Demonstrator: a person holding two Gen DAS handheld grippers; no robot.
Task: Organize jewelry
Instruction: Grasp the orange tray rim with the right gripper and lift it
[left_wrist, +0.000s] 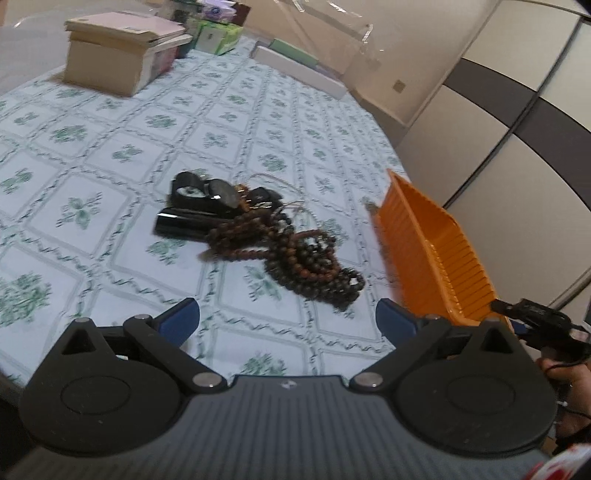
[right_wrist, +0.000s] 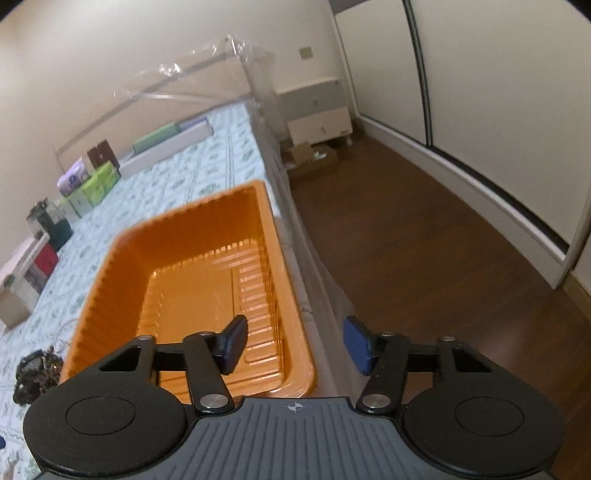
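A tangled pile of brown bead bracelets (left_wrist: 299, 258) with black watches (left_wrist: 207, 201) behind it lies on the floral tablecloth (left_wrist: 110, 155). My left gripper (left_wrist: 288, 317) hovers just in front of the pile, open wide with nothing between its blue pads. An empty orange tray (right_wrist: 192, 277) sits at the table's right edge; in the left wrist view the tray (left_wrist: 432, 254) is right of the beads. My right gripper (right_wrist: 295, 343) is open and straddles the tray's near right wall, with one finger over the inside and one outside. The pads do not touch the wall. The bead pile (right_wrist: 37, 373) shows at lower left.
Cardboard boxes (left_wrist: 118, 55) and small coloured boxes (right_wrist: 92, 181) stand along the far side. A long white box (left_wrist: 299, 70) and a clear acrylic stand (right_wrist: 207, 92) sit at the back. The table edge (right_wrist: 314, 295) drops to a wooden floor. A hand (left_wrist: 565, 376) is at lower right.
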